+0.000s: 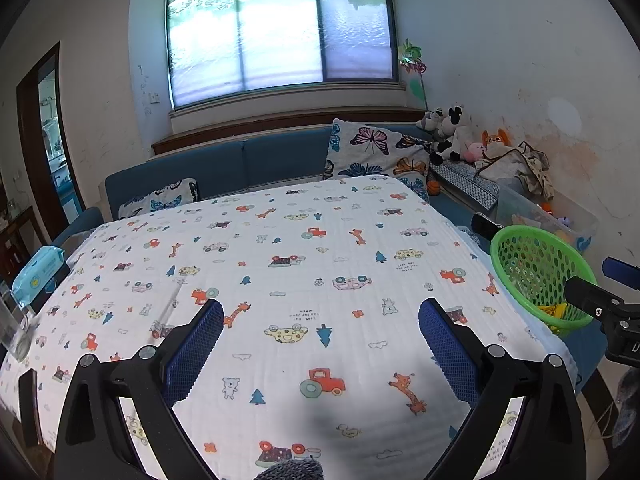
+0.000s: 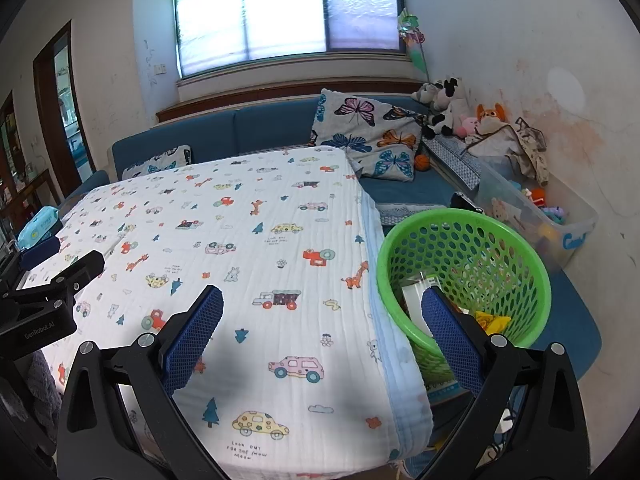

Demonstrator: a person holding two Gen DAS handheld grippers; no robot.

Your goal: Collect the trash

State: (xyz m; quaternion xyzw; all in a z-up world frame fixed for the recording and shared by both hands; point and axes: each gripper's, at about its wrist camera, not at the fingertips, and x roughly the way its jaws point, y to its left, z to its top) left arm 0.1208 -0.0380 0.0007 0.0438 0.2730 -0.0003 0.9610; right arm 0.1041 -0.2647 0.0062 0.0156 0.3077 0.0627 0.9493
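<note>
The tabletop (image 1: 280, 264) wears a white cloth with little pictures of red tractors, orange giraffes, yellow cars, blue trees and white bears, and it has a pale blue edge. The basket (image 2: 516, 248) is bright green with round holes all over, and something yellow (image 2: 494, 322) and something white (image 2: 414, 300) lie inside it. Each hand-held gripper, the left (image 1: 322, 312) and the right (image 2: 322, 300), is black with blue bumpy pads. The sofa (image 1: 224, 166) is dark blue. The pillow (image 2: 370, 136) is grey with pink, orange and blue butterflies. A toy cow (image 1: 452, 128) is black and white. The wipes pack (image 1: 38, 274) is light blue.
</note>
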